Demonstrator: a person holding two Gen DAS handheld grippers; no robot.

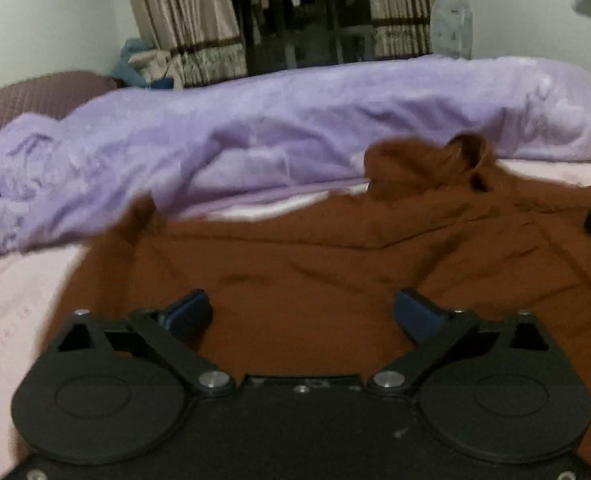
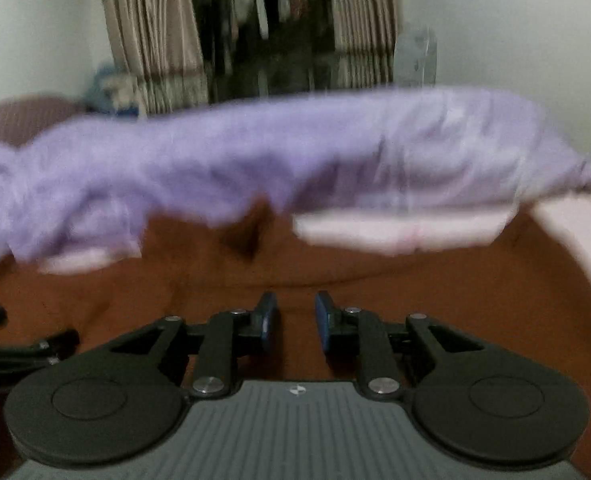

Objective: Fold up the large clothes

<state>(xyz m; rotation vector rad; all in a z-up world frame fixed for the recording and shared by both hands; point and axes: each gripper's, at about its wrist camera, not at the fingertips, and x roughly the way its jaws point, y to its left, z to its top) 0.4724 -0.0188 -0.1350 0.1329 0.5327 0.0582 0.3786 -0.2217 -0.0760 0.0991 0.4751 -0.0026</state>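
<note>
I am holding my left gripper [image 1: 301, 314] over the brown garment [image 1: 295, 264], its blue fingers [image 1: 187, 312] spread wide with nothing between them. My right gripper [image 2: 295, 320] is hovering over the same cloth, its fingers a narrow gap apart and gripping nothing. The garment is lying spread on the pink bedsheet [image 1: 11, 300], its collar toward the rumpled purple blanket [image 1: 255, 120] behind it.

Brown garment [image 1: 295, 280]: plain rust brown. Quilt [image 1: 255, 128] behind the garment: plain lilac. Sheet [image 1: 11, 300] beneath the garment: pale pink with a faint small print. Curtains [image 1: 199, 20] beyond the quilt: beige, vertically striped, with dark horizontal bands. Left gripper [image 1: 301, 312] and right gripper [image 2: 295, 320]: black with blue pads.
</note>
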